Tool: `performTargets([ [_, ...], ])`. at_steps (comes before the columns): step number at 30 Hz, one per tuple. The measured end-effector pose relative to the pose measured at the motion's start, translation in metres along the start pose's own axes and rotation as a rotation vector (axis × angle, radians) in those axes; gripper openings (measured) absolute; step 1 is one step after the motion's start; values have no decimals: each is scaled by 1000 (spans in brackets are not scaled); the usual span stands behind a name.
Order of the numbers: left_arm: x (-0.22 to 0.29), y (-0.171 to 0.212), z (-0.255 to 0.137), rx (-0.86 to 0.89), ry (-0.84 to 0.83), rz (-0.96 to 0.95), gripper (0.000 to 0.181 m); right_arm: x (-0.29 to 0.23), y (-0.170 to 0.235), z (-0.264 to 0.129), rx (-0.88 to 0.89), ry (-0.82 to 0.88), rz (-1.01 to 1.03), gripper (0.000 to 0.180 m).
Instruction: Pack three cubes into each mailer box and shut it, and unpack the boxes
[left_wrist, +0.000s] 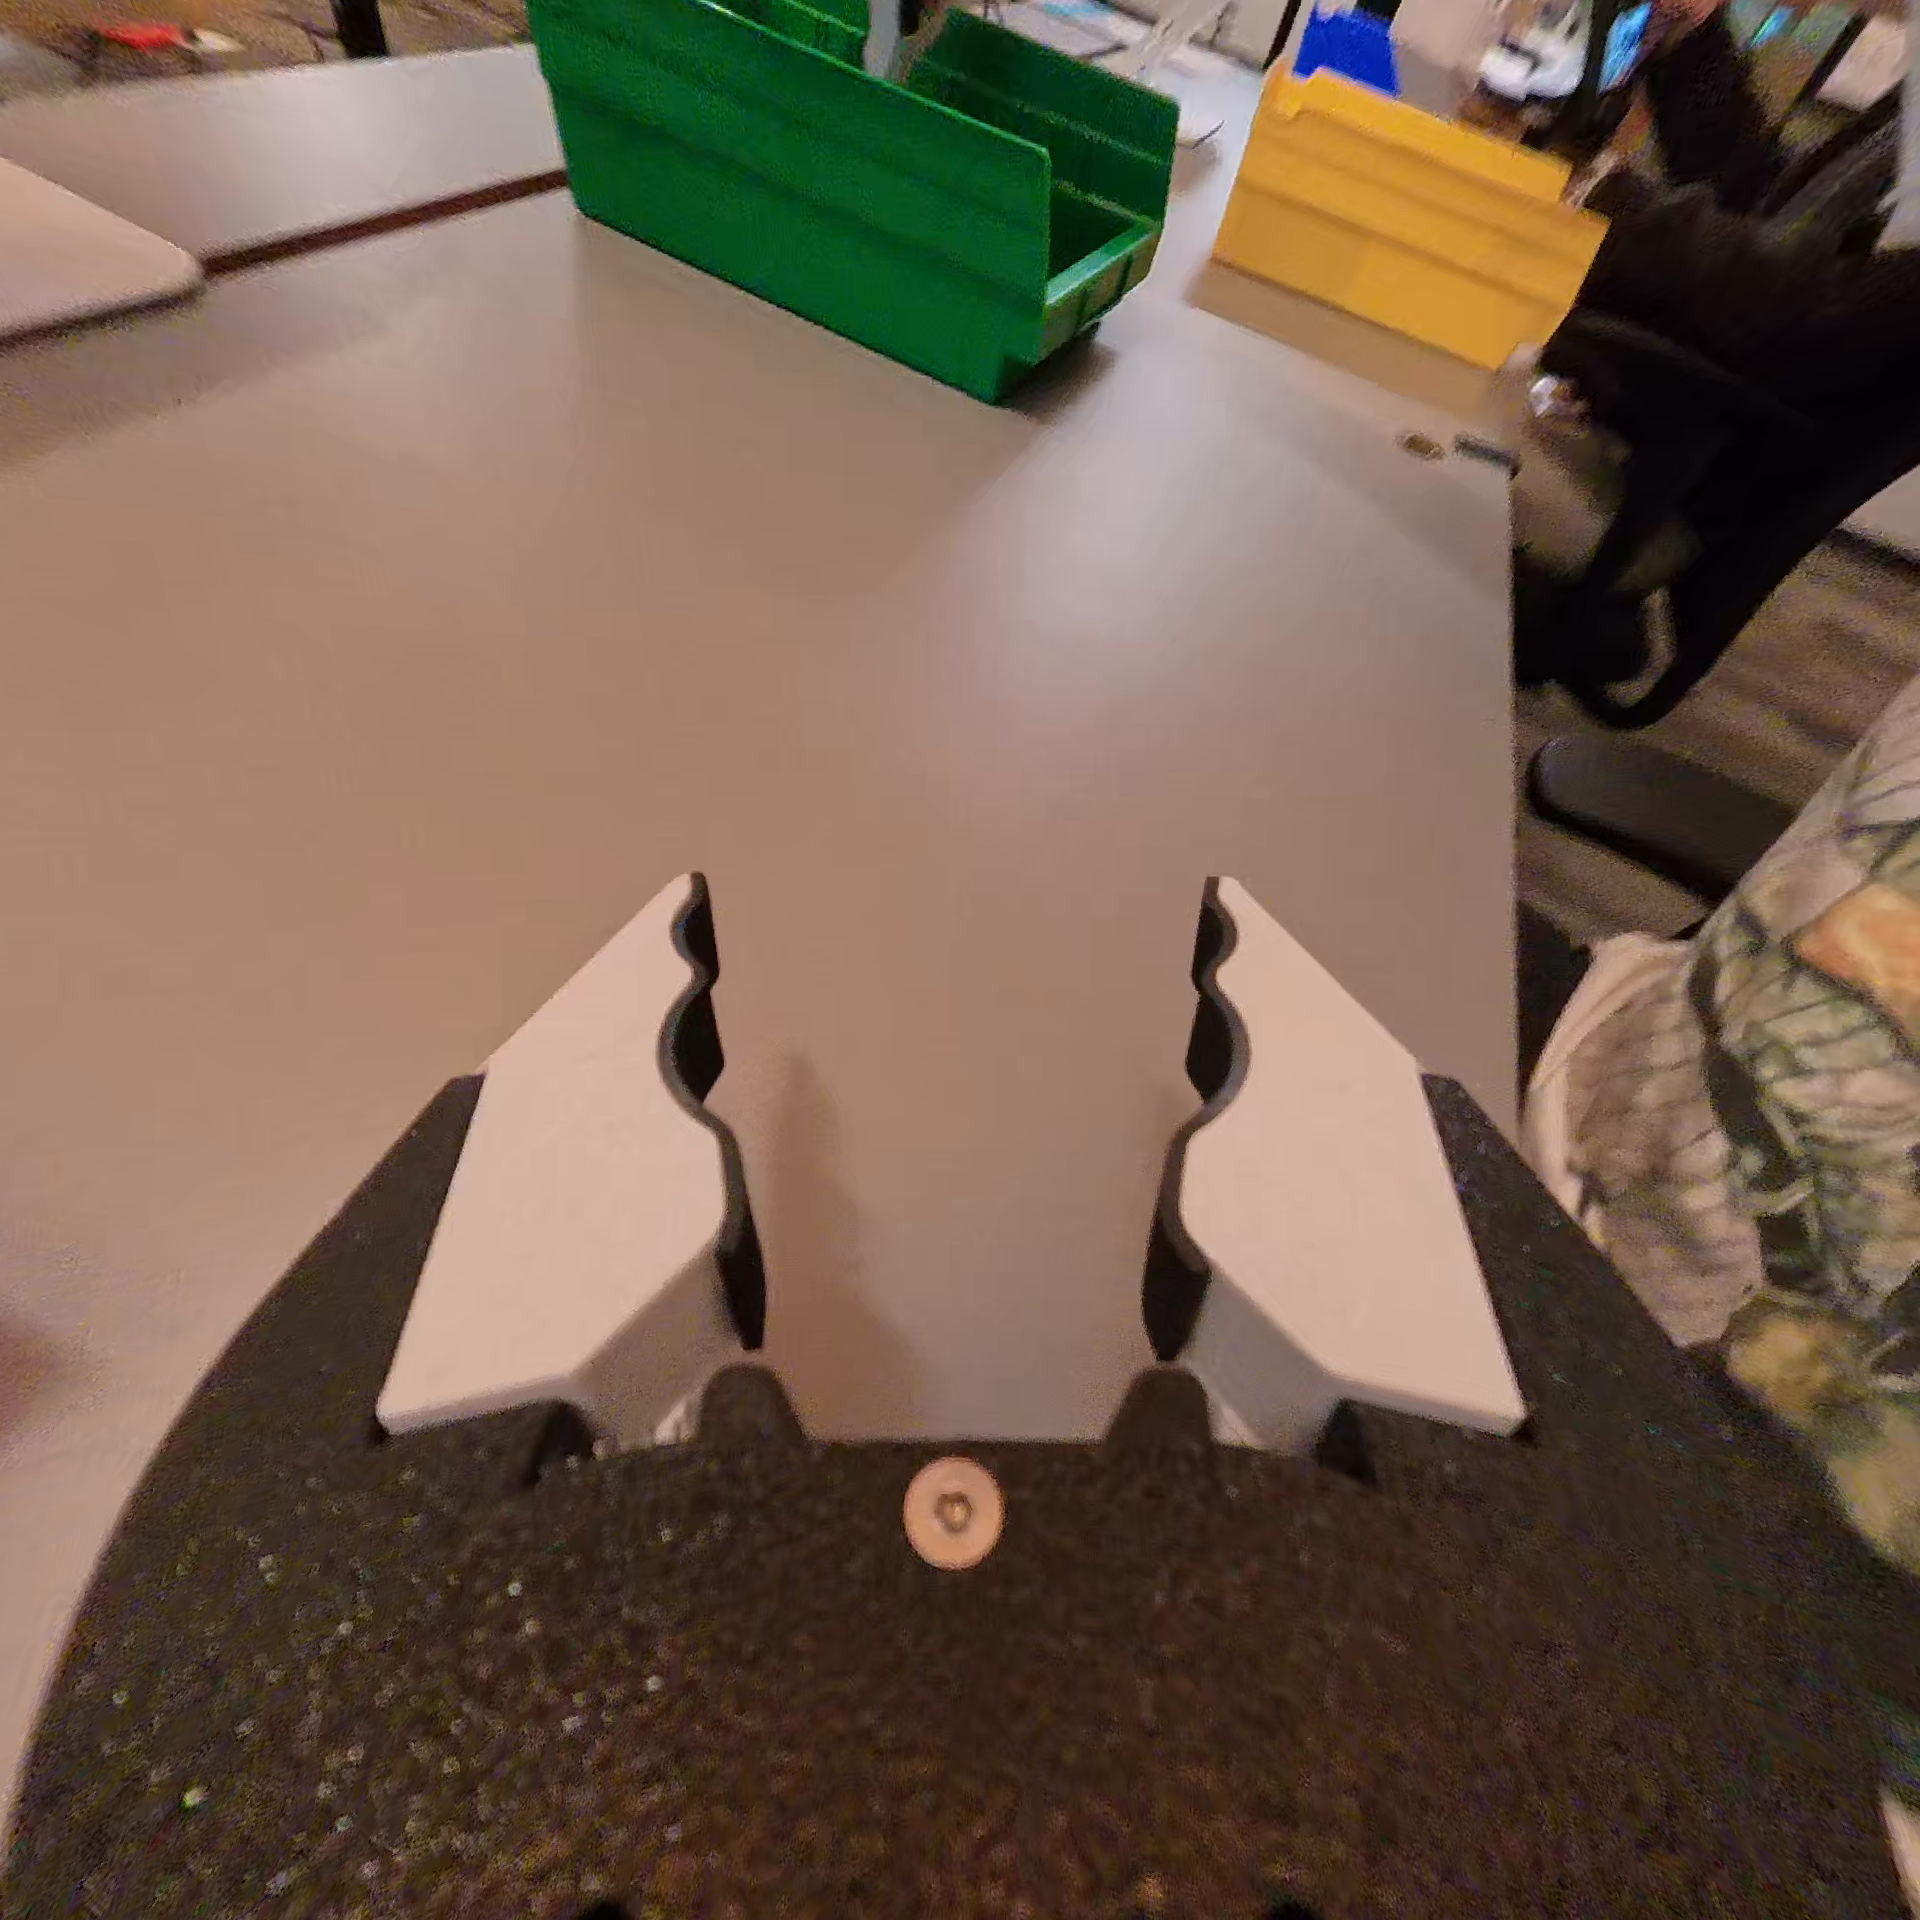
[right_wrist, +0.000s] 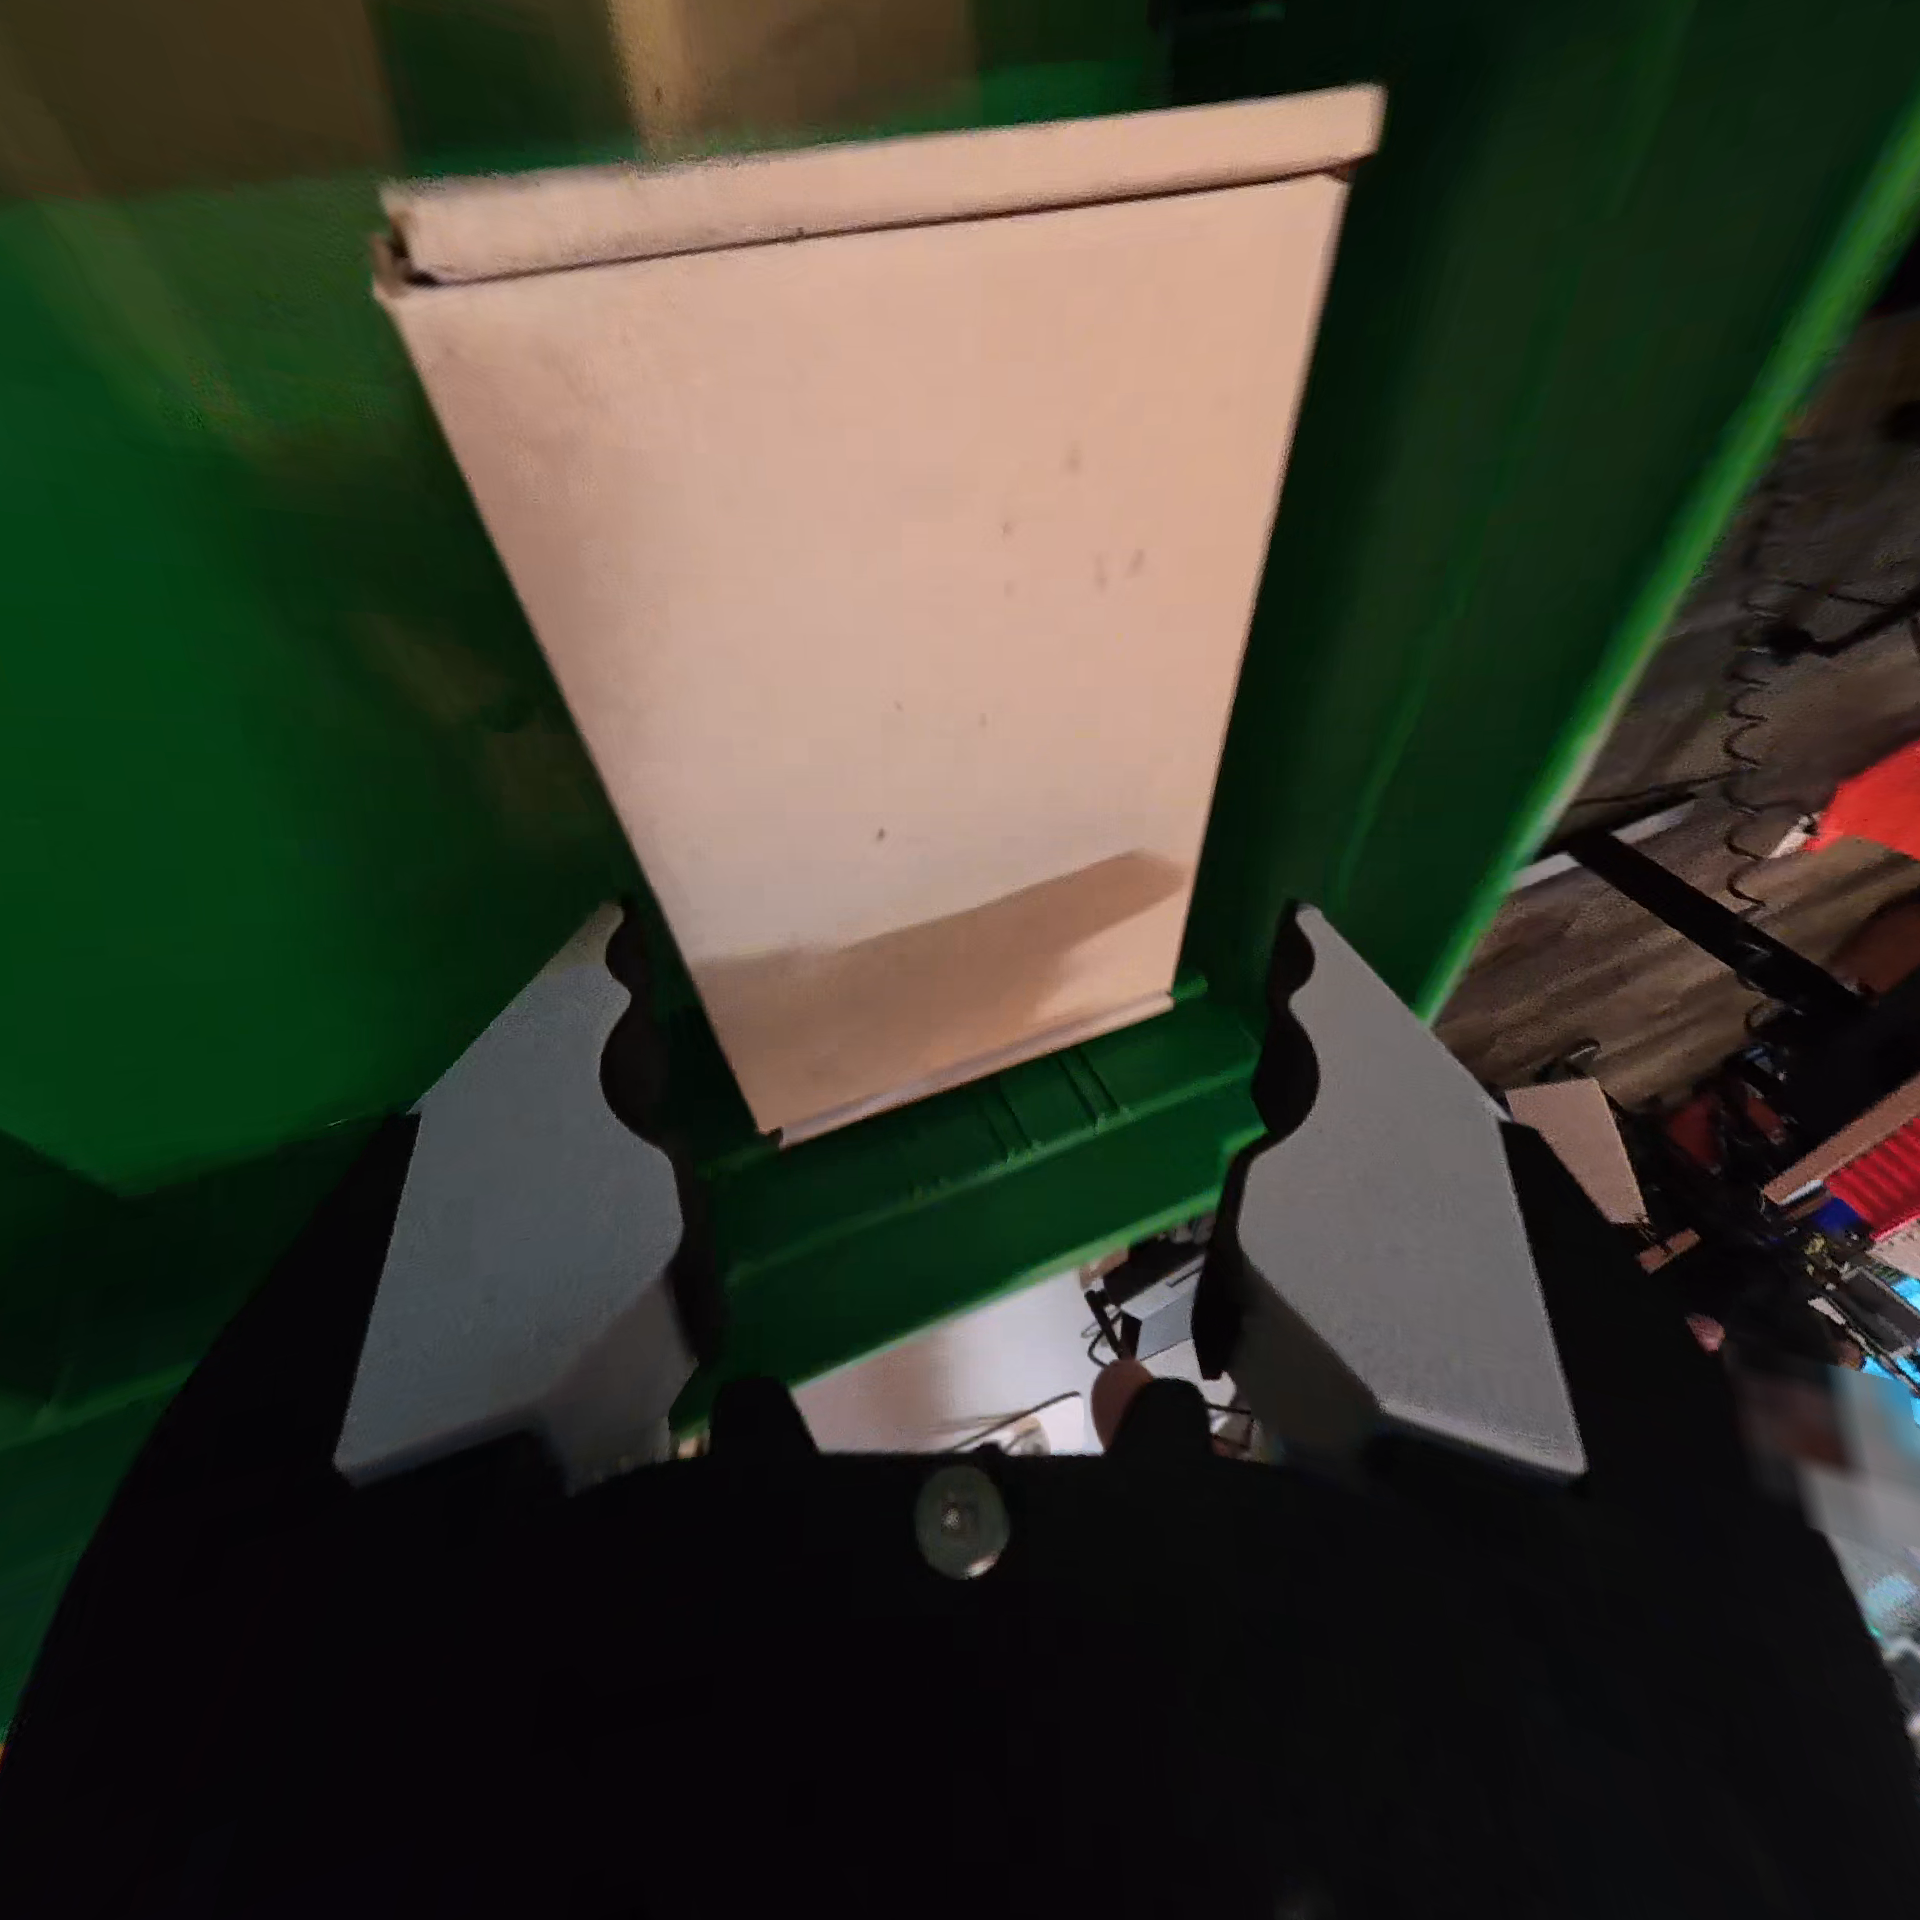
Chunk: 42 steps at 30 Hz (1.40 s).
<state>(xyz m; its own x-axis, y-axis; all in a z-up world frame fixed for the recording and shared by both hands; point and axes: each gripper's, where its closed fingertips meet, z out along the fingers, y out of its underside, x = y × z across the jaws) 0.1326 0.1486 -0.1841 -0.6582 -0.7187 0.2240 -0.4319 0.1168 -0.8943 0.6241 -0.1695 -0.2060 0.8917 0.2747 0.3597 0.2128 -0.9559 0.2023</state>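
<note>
The left gripper (left_wrist: 954, 904) hangs empty, fingers spread, over the table (left_wrist: 520, 644) (green bin (left_wrist: 831, 197) beyond).

Mailer box (right_wrist: 883, 582) inside bin (right_wrist: 1455, 520)

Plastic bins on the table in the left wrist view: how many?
3: a green bin at top centre, a yellow bin to its right, and a blue bin partly hidden behind the yellow. More may lie out of view.

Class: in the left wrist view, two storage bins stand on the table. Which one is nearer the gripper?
The green bin, standing ahead of the open left gripper. The yellow bin sits farther back, by the table's right edge.
</note>
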Motion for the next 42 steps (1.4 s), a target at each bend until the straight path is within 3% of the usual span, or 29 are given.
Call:
performTargets([
  [3,-32,-9,-45,-110,-140,177,94,3,8,-33,65,75,89,117],
  [6,-95,-34,-100,-249,-330,337,98,-1,8,-81,195,216,237,117],
  [8,-148,-54,-129,-353,-439,395,94,-22,-4,-116,316,297,364,119],
  [10,-208,-66,-150,-516,-521,441,105,-59,-23,-146,429,374,413,121],
  [13,-281,-74,-148,-699,-500,427,111,-134,-62,-172,546,431,370,119],
  [18,-350,-57,-116,-962,-340,301,113,-231,-128,-190,797,364,474,120],
  [22,-380,-43,-109,-1145,-299,384,108,-272,-140,-189,815,361,515,123],
  [26,-389,-33,-97,-1156,-229,337,108,-296,-142,-185,823,334,517,124],
  [35,-405,-7,-99,-1270,-235,327,121,-297,-170,-191,979,335,594,124],
  [42,-410,-4,-100,-1298,-284,381,121,-300,-186,-186,1005,315,582,124],
])
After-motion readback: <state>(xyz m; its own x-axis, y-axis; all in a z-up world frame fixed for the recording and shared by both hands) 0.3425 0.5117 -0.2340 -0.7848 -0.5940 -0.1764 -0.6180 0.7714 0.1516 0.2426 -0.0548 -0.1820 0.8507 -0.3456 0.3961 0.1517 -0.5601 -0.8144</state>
